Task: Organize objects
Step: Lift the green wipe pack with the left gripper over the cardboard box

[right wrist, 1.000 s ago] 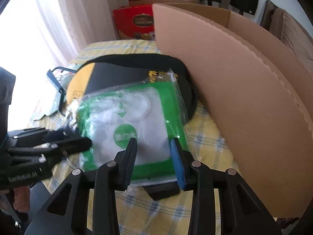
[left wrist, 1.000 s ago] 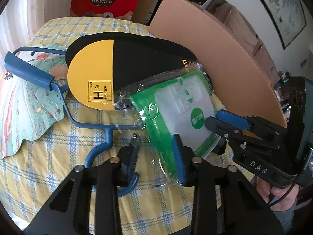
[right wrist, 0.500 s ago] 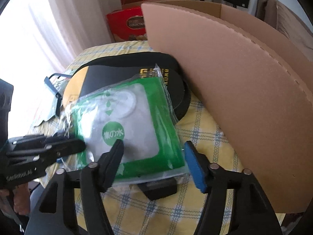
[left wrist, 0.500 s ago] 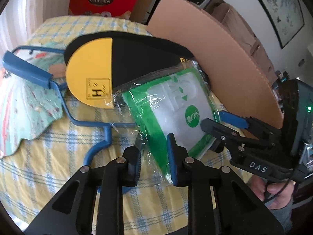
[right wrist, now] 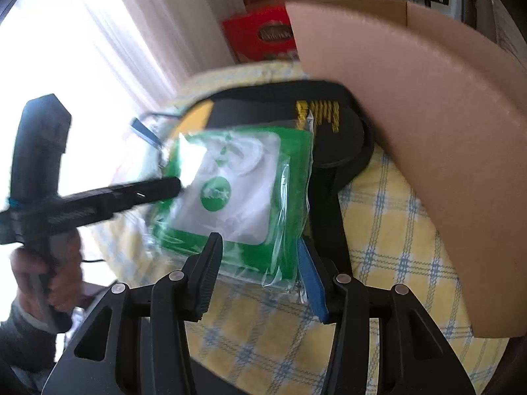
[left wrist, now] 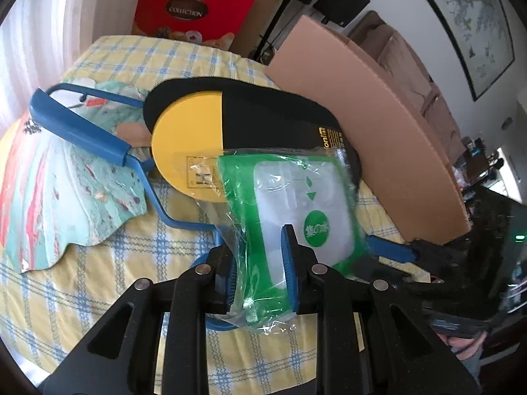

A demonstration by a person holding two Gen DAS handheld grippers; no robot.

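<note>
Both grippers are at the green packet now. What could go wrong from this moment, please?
1. The left gripper pinches only the near edge of the green packet, through loose clear wrap; it may slip out.
2. The right gripper is closing on the same packet; two pulls could tear the wrap.
3. The packet lies partly over the blue hanger and the black-and-yellow pad; lifting may drag them.

"COLLECTION" in an oval on the red box point(left wrist: 194, 11), "集の水" in a green circle on the green packet point(left wrist: 296, 217), a boxed "H" on the yellow-and-black pad point(left wrist: 197, 135), partly covered
</note>
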